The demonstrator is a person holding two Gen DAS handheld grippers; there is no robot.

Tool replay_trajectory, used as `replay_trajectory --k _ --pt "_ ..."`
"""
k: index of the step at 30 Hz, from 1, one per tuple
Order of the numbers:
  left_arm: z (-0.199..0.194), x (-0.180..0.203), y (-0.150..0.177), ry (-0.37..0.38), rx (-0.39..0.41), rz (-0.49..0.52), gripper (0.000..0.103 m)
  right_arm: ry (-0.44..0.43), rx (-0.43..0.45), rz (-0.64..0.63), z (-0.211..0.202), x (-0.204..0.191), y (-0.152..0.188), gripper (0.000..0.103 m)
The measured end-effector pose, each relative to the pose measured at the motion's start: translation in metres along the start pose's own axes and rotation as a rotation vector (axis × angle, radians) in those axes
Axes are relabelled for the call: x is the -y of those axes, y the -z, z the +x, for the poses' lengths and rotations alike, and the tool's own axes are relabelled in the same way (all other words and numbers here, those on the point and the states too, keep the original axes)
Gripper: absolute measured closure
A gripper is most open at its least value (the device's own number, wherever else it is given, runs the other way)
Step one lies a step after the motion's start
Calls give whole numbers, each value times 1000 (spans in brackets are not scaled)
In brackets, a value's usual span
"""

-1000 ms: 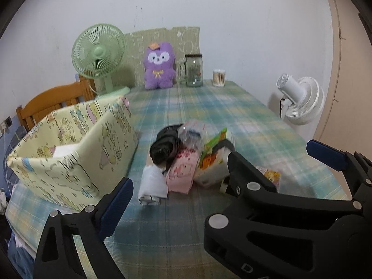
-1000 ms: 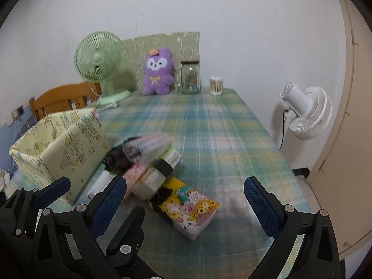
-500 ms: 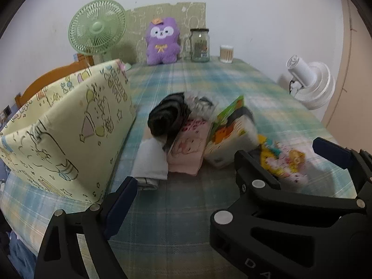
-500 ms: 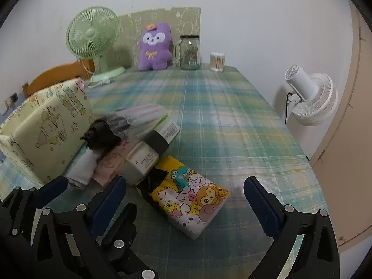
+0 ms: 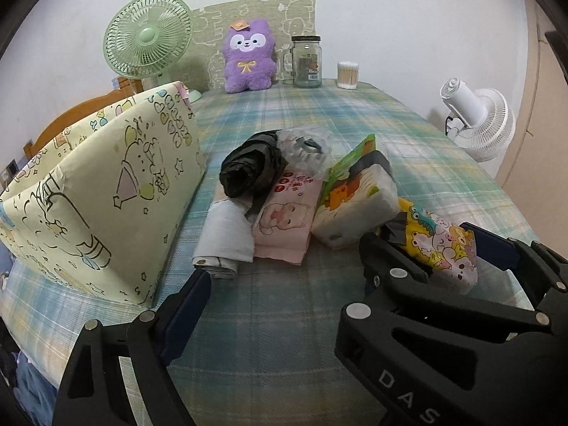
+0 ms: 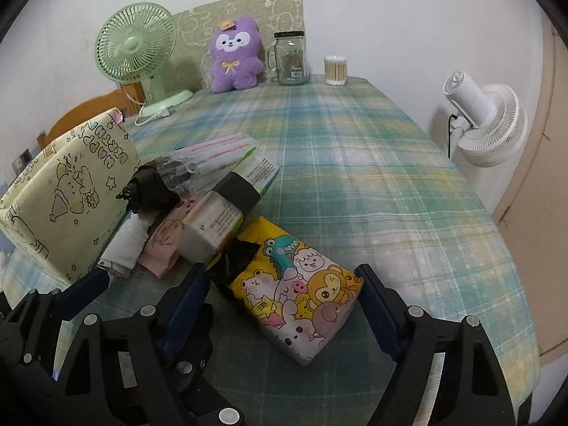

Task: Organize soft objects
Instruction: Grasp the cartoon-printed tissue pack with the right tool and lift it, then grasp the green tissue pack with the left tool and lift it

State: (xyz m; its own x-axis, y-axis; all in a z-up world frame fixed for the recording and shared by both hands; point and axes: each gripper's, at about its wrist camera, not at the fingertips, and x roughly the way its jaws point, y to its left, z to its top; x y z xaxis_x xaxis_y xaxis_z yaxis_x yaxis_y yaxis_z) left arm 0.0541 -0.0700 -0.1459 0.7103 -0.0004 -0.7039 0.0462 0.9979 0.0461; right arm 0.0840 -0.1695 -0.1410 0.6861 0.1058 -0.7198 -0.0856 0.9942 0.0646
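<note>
A pile of soft packs lies on the plaid tablecloth beside a pale yellow cartoon-print box. In it are a white roll, a pink tissue pack, a black rolled bag, a green-and-orange tissue pack and a crinkled clear bag. A yellow cartoon-animal tissue pack lies nearest. My right gripper straddles it with jaws closing; the right pad is at its edge. My left gripper is open over bare cloth, just short of the white roll and pink pack.
At the back wall stand a green desk fan, a purple plush, a glass jar and a cotton-swab tub. A white fan stands off the table's right edge. A wooden chair back shows behind the box.
Both grippers have sunk and tilted down toward the pile. The right jaws have narrowed around the cartoon-animal pack, and the left jaws have narrowed slightly.
</note>
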Motion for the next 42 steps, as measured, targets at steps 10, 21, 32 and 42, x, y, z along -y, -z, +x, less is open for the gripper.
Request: replay_trajectory --k 10,21,32,42 --pt "-10 20 -6 12 47 37 14 50 51 33 -21 22 0 19" --pt "0 42 -24 28 69 55 18 81 79 70 -24 52 -11 19" --pt "17 46 -38 29 62 52 23 79 88 68 -8 62 -27 19" --pt "29 47 -39 63 -9 56 45 64 52 84 5 64 -28 19"
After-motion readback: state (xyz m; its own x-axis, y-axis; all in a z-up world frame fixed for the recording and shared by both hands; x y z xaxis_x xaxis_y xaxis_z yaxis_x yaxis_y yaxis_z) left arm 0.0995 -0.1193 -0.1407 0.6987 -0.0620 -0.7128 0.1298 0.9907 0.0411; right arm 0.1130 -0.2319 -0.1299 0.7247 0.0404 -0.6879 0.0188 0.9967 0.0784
